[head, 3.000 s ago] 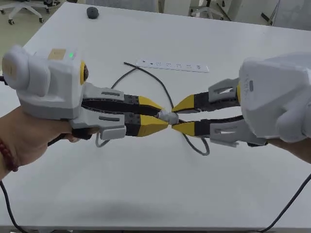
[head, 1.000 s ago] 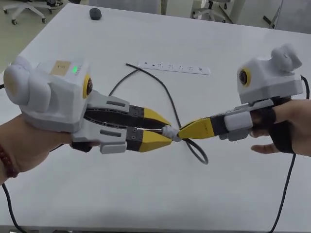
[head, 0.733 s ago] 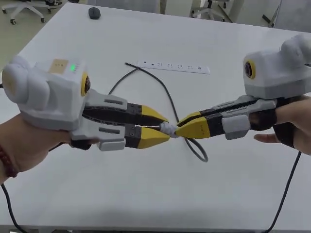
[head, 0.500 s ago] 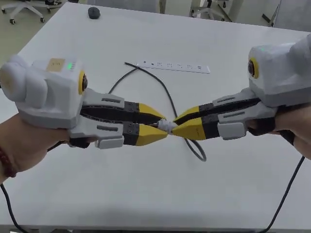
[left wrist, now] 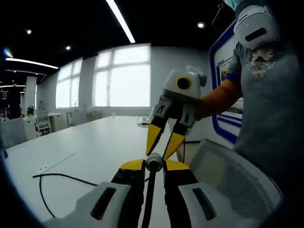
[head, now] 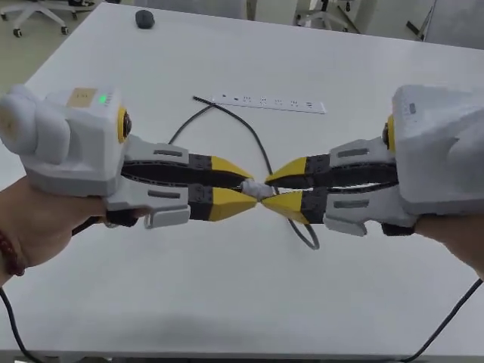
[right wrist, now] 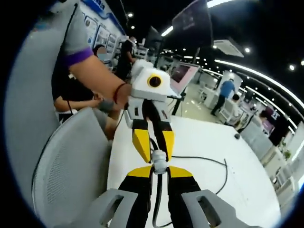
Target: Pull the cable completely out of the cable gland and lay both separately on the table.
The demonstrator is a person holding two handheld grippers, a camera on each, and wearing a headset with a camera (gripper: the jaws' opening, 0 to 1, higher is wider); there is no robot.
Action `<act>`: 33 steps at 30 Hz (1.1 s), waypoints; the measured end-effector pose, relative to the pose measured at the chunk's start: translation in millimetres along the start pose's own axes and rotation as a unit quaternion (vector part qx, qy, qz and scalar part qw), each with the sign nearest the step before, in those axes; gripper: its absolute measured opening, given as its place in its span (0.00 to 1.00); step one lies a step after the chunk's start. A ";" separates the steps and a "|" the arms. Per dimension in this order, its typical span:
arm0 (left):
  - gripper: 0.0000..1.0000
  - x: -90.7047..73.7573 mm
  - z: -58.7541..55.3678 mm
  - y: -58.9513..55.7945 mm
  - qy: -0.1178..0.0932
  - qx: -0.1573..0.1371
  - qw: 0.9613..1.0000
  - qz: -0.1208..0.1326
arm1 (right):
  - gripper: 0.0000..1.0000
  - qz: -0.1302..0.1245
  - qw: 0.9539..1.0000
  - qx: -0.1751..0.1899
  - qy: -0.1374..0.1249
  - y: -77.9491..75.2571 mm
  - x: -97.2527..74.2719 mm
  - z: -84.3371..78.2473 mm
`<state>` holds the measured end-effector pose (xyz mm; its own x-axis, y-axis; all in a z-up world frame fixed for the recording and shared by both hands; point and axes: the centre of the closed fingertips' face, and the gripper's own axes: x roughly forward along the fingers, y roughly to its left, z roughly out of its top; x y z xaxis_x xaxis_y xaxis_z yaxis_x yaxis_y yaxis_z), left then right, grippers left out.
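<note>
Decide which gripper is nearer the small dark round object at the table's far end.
Left. The small dark round object lies far beyond the left gripper, on its side; the right gripper is farther across.

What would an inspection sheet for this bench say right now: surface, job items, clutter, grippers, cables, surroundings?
Surface: white table, no marks seen.
Job's things: cable gland held above the table; dark cable runs through it, not yet pulled out, its loop lying on the table.
Clutter: power strip; small dark round object near the far edge.
Grippers: left gripper and right gripper meet tip to tip, the fingers of both shut on the gland.
Cables: black gripper cords trailing off the near edge.
Surroundings: office chairs; other people in the room behind.
</note>
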<state>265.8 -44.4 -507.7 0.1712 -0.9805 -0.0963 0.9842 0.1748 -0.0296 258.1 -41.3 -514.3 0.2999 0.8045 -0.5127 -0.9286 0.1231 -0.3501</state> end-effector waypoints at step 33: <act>0.15 -6.3 -1.8 10.8 0.003 -0.005 0.999 0.034 | 0.03 -0.047 0.997 0.037 0.049 -11.5 -8.8 -20.6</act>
<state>275.3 -36.1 -509.2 0.2368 -0.9658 -0.1052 0.9699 0.2414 -0.0332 270.6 -61.7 -522.0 0.4021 0.7271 -0.5564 -0.9084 0.2406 -0.3421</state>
